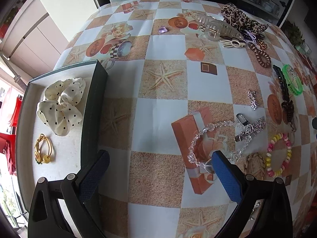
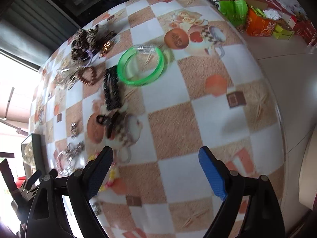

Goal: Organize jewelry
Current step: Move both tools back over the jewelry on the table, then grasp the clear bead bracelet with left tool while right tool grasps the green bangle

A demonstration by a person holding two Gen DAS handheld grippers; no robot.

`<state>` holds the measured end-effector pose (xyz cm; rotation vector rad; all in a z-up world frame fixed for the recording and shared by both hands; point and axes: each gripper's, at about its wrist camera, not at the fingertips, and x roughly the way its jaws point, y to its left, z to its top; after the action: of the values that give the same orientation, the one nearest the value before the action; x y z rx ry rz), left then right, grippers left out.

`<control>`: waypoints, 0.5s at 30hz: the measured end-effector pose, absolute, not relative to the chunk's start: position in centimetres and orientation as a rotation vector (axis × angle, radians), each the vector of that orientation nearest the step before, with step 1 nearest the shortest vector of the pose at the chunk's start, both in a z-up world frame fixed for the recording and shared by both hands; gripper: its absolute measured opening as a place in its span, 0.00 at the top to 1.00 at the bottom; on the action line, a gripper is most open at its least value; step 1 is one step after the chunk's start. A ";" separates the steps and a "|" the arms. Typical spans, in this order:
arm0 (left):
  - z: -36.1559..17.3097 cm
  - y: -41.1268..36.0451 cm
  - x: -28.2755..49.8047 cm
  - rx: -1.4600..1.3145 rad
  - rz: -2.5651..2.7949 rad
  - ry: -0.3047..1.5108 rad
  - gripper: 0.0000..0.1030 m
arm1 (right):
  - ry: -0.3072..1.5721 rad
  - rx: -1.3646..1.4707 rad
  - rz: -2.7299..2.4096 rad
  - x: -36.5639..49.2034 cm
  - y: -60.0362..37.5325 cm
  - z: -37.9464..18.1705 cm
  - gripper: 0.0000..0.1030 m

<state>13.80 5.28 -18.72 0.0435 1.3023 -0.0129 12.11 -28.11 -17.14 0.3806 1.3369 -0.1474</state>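
Note:
My left gripper [image 1: 160,158] is open and empty above the checkered tablecloth. A dark-walled tray [image 1: 93,91] at its left holds a cream polka-dot scrunchie [image 1: 61,103] and a gold hair tie [image 1: 43,150]. A clear crystal bead chain with a clasp [image 1: 218,136] lies just beside the right finger. A pink-yellow bead bracelet [image 1: 279,154], a green bangle [image 1: 295,81], and a dark chain clip [image 1: 283,91] lie further right. My right gripper [image 2: 156,156] is open and empty over the cloth, with the green bangle [image 2: 140,67], black chain clip [image 2: 112,89] and brown claw clip [image 2: 111,125] ahead of it.
At the table's far side lie a leopard scrunchie [image 1: 239,19], a clear claw clip [image 1: 218,28], a brown spiral tie [image 1: 261,57] and a purple gem [image 1: 162,29]. The table edge [image 2: 277,99] runs at the right, with boxes and a green bag [image 2: 233,11] on the floor beyond.

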 end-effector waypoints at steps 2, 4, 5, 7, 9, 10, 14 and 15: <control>-19.2 5.3 14.1 0.043 0.001 1.311 0.05 | 1.334 0.364 -0.176 13.3 -28.7 -17.6 0.13; -19.7 5.1 14.4 0.041 0.002 1.322 0.06 | 1.334 0.356 -0.203 14.6 -29.2 -18.1 0.13; -19.9 5.0 14.4 0.041 0.002 1.323 0.06 | 1.332 0.358 -0.210 15.1 -29.4 -18.3 0.13; -20.2 4.9 14.5 0.042 -0.002 1.323 0.06 | 1.325 0.357 -0.219 16.2 -29.7 -18.6 0.13; -20.3 4.8 14.6 0.031 -0.009 1.317 0.06 | 1.313 0.337 -0.227 17.3 -29.6 -18.8 0.13; -20.4 4.8 14.7 0.027 -0.012 1.314 0.06 | 1.310 0.324 -0.232 17.8 -29.6 -18.9 0.13; -20.4 4.2 15.4 0.014 -0.026 1.309 0.09 | 1.293 0.296 -0.255 19.6 -29.5 -19.4 0.13; -20.4 3.9 15.5 0.013 -0.034 1.306 0.12 | 1.287 0.289 -0.259 20.0 -29.4 -19.5 0.13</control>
<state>15.51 3.94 -20.37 0.0126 1.3055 -0.0340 20.03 -29.42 -19.48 0.2887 1.2873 -0.2591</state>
